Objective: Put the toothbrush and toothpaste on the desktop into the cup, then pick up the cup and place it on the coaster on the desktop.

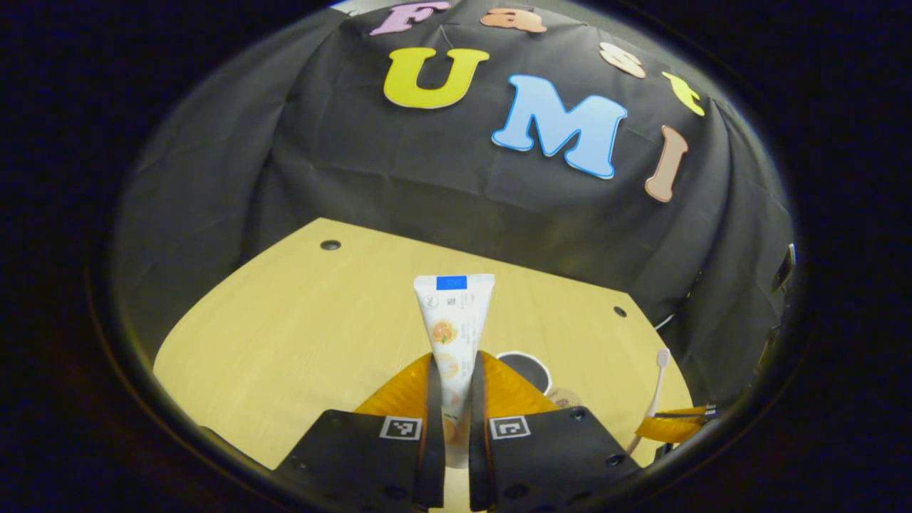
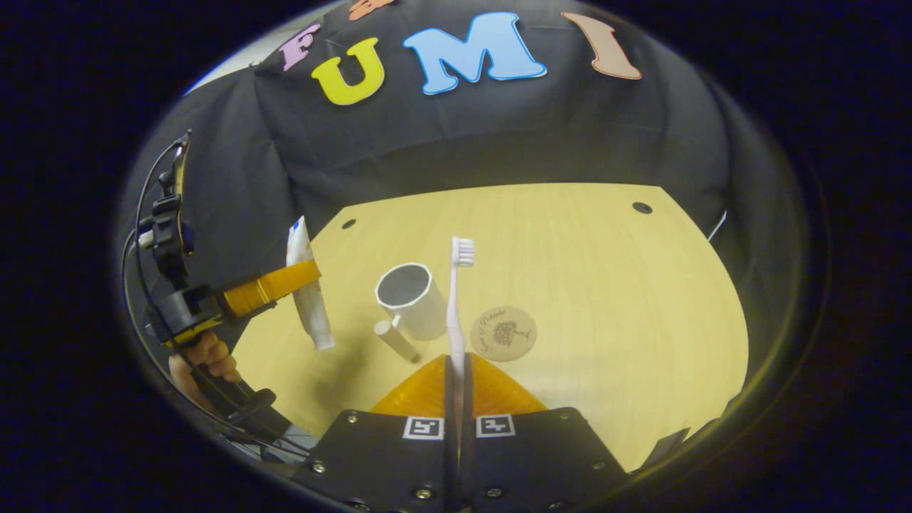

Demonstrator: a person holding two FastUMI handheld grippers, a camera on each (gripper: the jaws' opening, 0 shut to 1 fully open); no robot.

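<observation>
Toothpaste (image 1: 453,335) and toothbrush (image 2: 454,306) clamped above desktop (image 2: 605,285).

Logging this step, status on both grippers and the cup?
Left gripper shut on toothpaste, lifted. Right gripper shut on toothbrush, bristles up. Cup empty on desk, beside coaster. Nothing blocking cup mouth.

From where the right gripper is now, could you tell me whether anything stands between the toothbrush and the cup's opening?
Nothing visible does. The right gripper holds the toothbrush upright just beside the open, empty-looking cup. The toothpaste, in the left gripper, hangs off to the cup's other side.
</observation>
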